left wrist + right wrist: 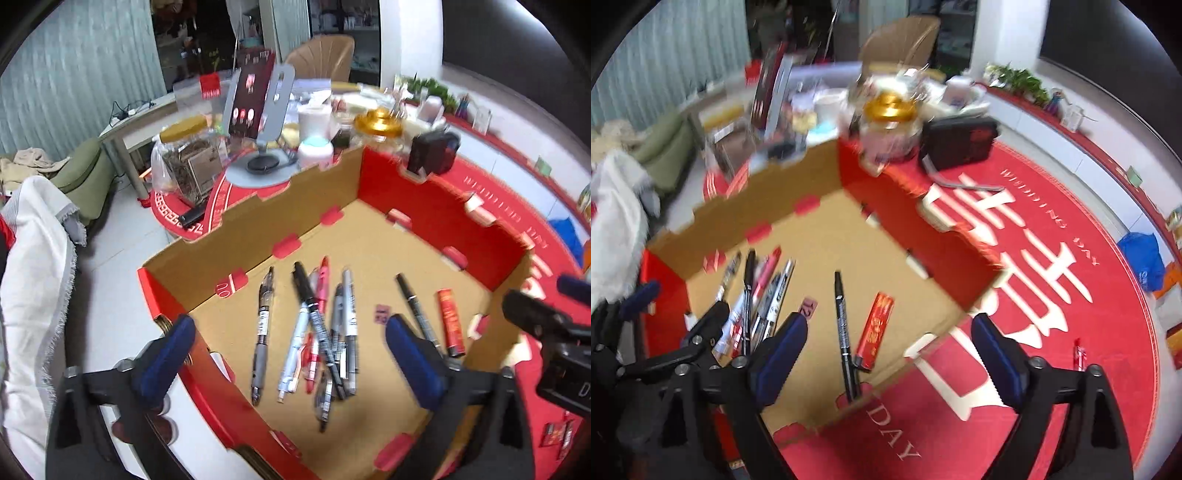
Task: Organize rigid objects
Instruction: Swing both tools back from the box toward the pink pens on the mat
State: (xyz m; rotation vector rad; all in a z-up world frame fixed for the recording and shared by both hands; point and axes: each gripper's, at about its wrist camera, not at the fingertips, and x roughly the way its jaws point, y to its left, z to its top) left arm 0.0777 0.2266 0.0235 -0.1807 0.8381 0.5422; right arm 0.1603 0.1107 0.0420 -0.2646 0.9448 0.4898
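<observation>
A shallow cardboard tray (373,236) with red walls sits on a round red table. Inside lies a loose heap of pens (321,332), a separate black pen (417,310) and a red lighter (450,321). My left gripper (291,354) is open and empty above the tray's near left side. My right gripper (890,354) is open and empty above the tray's near right corner; the black pen (844,332) and red lighter (875,330) lie between its fingers. The tray (908,199) and pen heap (753,299) show on its left.
Behind the tray stand a phone on a grey stand (258,110), jars (188,162), a gold-lidded jar (890,122) and a black case (956,142). A small red packet (1080,354) lies on the red cloth (1071,314). A white cloth (33,280) hangs at left.
</observation>
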